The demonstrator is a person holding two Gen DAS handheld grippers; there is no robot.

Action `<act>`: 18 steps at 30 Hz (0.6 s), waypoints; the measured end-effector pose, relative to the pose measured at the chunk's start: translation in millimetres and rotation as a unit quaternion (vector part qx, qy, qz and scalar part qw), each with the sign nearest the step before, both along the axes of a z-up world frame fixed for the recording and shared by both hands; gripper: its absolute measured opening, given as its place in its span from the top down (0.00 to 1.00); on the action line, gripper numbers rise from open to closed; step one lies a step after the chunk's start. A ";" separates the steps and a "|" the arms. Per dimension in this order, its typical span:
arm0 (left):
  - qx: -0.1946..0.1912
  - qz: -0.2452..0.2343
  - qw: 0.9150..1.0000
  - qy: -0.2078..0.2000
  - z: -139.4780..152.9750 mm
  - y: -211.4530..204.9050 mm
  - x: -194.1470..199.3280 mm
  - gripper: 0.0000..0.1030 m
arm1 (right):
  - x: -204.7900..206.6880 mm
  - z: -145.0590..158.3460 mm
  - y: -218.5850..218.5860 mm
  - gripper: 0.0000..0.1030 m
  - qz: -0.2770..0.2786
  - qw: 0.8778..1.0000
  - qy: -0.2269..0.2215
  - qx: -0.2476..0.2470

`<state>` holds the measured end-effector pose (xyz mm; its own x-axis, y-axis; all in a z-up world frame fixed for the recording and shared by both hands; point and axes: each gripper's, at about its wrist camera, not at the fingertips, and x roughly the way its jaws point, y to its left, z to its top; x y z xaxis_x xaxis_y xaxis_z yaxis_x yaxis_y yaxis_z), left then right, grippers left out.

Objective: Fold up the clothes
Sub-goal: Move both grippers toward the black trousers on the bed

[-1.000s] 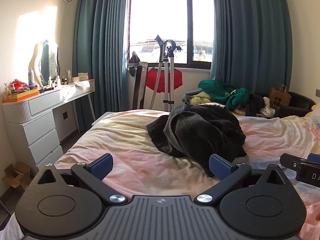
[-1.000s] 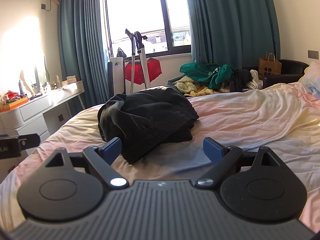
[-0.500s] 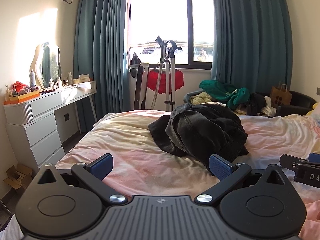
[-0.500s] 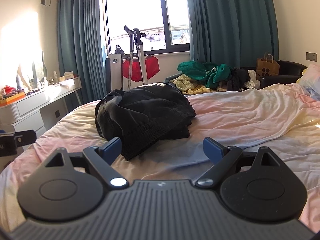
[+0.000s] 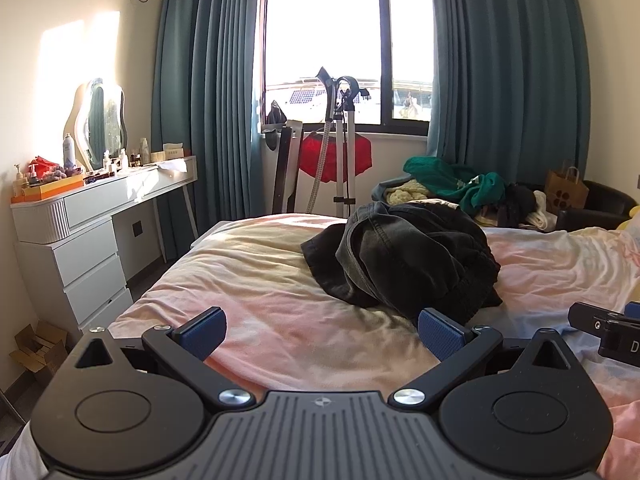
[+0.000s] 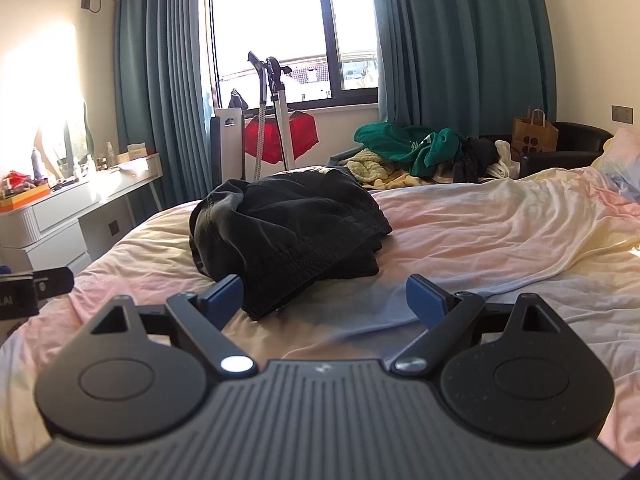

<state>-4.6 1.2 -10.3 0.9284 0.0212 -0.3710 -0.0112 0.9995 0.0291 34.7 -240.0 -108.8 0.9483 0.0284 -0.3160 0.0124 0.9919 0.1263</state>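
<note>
Both views have crept slightly closer to the crumpled black garment (image 5: 404,260) at frame centre on the bed (image 5: 260,280), left gripper (image 5: 322,330) and right gripper (image 6: 324,296) spread empty; pinching bedsheet with cloth risks dragging it.

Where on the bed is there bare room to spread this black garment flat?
Bare sheet lies right of the crumpled black garment, toward the pillow, and left of it toward the dresser. The armchair beyond is crowded with a clothes pile. Both the left gripper and right gripper are open.
</note>
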 end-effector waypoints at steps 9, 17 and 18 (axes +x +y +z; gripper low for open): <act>0.012 -0.014 1.000 -0.003 -6.1 -5.0 0.8 0.00 | -0.2 2.3 -3.5 0.13 -0.006 1.000 -0.005 0.003; 0.001 -0.034 0.999 0.012 -16.4 -7.9 5.1 0.00 | -0.8 5.0 -16.3 0.13 -0.019 1.000 -0.007 0.021; -0.002 -0.036 0.999 0.013 -18.2 -7.9 5.6 0.00 | -1.3 5.1 -16.9 0.13 -0.020 1.000 -0.007 0.022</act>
